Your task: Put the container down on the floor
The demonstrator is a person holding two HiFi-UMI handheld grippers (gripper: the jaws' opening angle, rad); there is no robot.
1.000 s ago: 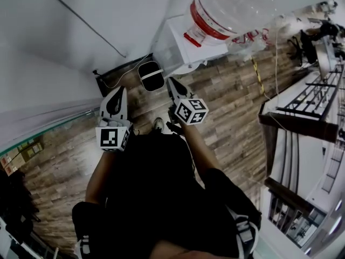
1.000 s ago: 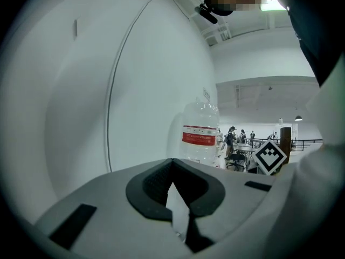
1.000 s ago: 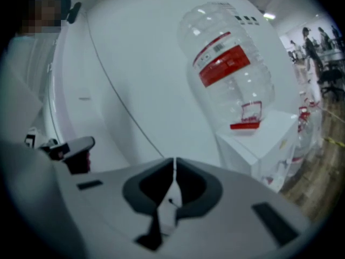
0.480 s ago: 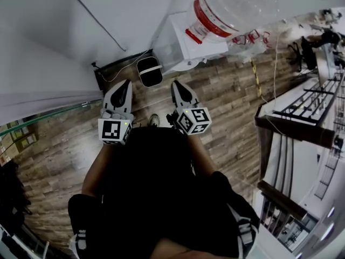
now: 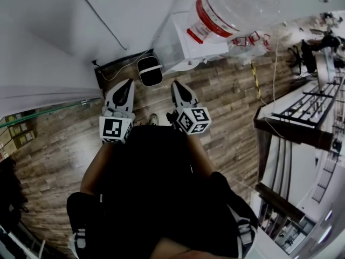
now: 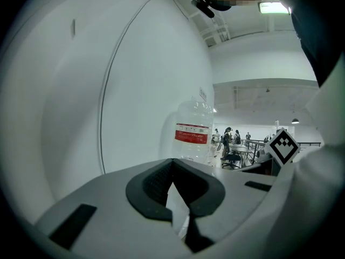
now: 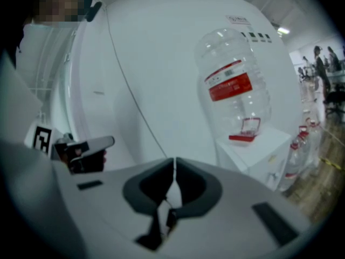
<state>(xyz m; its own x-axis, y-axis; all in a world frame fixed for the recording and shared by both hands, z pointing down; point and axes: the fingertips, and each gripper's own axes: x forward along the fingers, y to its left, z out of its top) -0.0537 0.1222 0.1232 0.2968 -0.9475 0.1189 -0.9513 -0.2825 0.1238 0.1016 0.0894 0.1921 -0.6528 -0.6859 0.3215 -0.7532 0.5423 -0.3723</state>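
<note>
The container is a big clear water bottle [image 5: 233, 4] with a red label, standing neck-down on a white dispenser [image 5: 182, 43] against the wall. In the left gripper view the bottle [image 6: 192, 131] is ahead and right of centre; in the right gripper view the bottle [image 7: 233, 88] stands on the dispenser [image 7: 252, 151]. My left gripper [image 5: 128, 82] and right gripper [image 5: 175, 83] are held side by side in front of my body, short of the dispenser. Both are shut with nothing between the jaws: left gripper [image 6: 172, 161], right gripper [image 7: 174, 159].
A small dark bin [image 5: 150, 72] with a white lid sits on the wood floor beside the dispenser. Spare bottles [image 7: 302, 147] stand on the dispenser's right side. A white wall [image 5: 64, 31] runs along the left. A railing [image 5: 302, 112] and desks lie to the right.
Both grippers have drifted slightly in the head view, the right one a little to the right. The bottle stays on the dispenser and both grippers remain shut.
</note>
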